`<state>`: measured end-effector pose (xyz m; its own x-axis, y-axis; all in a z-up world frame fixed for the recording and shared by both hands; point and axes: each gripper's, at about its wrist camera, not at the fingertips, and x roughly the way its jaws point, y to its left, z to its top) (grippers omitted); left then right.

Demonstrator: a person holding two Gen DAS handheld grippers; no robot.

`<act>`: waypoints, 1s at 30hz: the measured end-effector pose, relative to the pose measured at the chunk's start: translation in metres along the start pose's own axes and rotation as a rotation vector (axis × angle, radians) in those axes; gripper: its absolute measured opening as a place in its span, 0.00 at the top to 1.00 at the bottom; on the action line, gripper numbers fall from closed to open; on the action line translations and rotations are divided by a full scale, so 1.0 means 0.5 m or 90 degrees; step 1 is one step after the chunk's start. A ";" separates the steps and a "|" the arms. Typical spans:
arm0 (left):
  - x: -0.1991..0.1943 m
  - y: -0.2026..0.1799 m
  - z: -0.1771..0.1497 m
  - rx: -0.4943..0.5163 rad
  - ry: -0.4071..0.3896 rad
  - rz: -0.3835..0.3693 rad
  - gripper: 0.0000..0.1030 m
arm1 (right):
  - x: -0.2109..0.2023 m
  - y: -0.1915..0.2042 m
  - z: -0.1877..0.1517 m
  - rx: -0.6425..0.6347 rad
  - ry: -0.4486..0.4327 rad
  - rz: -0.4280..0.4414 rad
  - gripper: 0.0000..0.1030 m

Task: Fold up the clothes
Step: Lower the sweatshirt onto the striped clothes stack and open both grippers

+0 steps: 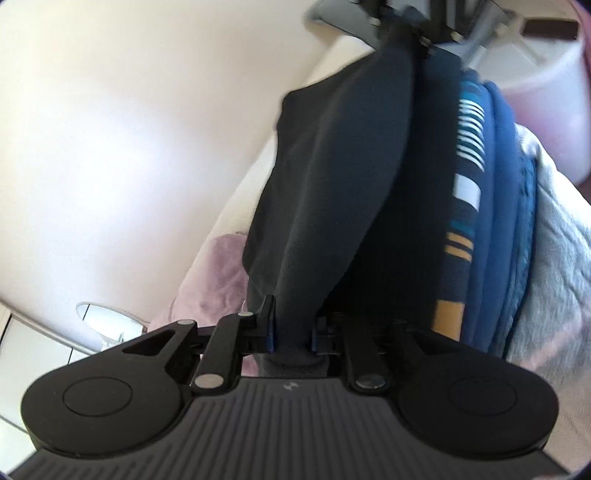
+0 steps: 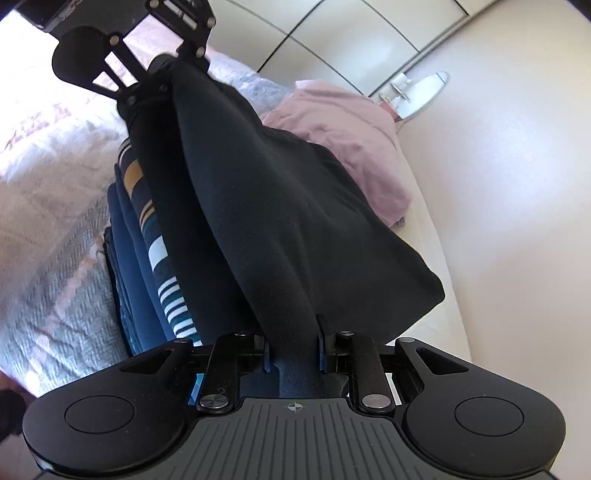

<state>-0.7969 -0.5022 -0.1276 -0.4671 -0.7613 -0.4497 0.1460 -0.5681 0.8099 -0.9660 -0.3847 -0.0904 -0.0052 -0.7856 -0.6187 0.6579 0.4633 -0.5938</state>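
Right now a black garment hangs stretched between two grippers above a bed. One end is bunched between the jaws of the left gripper, which are nearly closed and pinching the cloth. The other end is caught the same way in the right gripper, its jaws also almost together with the fabric squeezed between them. Each gripper shows at the far end of the other's view, so the two face one another with the garment sagging in a long fold between them.

Just beneath the hanging cloth sits a stack of folded clothes. A striped piece in dark blue, white, teal and mustard lies on top, with plain blue pieces under it. The black garment covers much of this stack from both views, and whether it touches the top piece I cannot tell.

The stack rests on a pale bedspread with a woven pattern and pink markings. Beyond the black cloth a pink blanket lies crumpled near the edge of the bed. Farther off, on the light floor, stands a small round glass table carrying a few small items too blurred to name. Pale cupboard doors run along the wall behind it. A whitish, bin-like shape shows past the stack in the left view, and what it holds is not visible.
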 end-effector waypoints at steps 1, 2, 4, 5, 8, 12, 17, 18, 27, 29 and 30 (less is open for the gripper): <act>-0.026 -0.031 -0.050 0.007 0.016 -0.021 0.85 | 0.003 0.003 0.000 0.006 0.000 -0.001 0.80; -0.023 -0.048 -0.054 0.030 0.021 -0.022 0.89 | 0.014 0.009 0.005 0.001 0.001 -0.001 0.78; -0.026 -0.059 -0.057 0.037 0.028 -0.017 0.89 | 0.067 0.007 0.046 -0.022 0.002 0.001 0.72; -0.031 -0.054 -0.058 0.026 0.028 -0.017 0.86 | 0.067 0.006 0.047 -0.027 0.004 0.000 0.72; -0.046 -0.041 -0.063 -0.001 0.030 -0.016 0.76 | 0.067 0.003 0.050 -0.038 0.010 -0.006 0.63; -0.071 -0.027 -0.077 -0.029 0.027 -0.014 0.58 | 0.058 -0.003 0.043 -0.013 0.013 -0.016 0.39; -0.088 -0.007 -0.097 -0.069 0.035 -0.012 0.56 | 0.041 0.009 0.034 0.008 0.015 -0.018 0.34; -0.089 -0.006 -0.098 -0.070 0.036 -0.013 0.56 | 0.038 0.010 0.035 0.011 0.014 -0.020 0.34; -0.126 -0.006 -0.063 -0.154 0.040 -0.032 0.39 | 0.001 0.035 0.033 0.050 -0.001 -0.044 0.33; -0.148 -0.005 -0.071 -0.226 0.050 -0.041 0.25 | -0.013 0.044 0.026 0.088 -0.008 -0.058 0.29; -0.159 -0.004 -0.078 -0.268 0.058 -0.050 0.21 | -0.020 0.048 0.022 0.116 -0.011 -0.064 0.22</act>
<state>-0.7262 -0.4527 -0.1081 -0.4142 -0.7247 -0.5507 0.4652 -0.6886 0.5563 -0.9419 -0.3704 -0.0927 -0.0654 -0.8320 -0.5509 0.7796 0.3020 -0.5486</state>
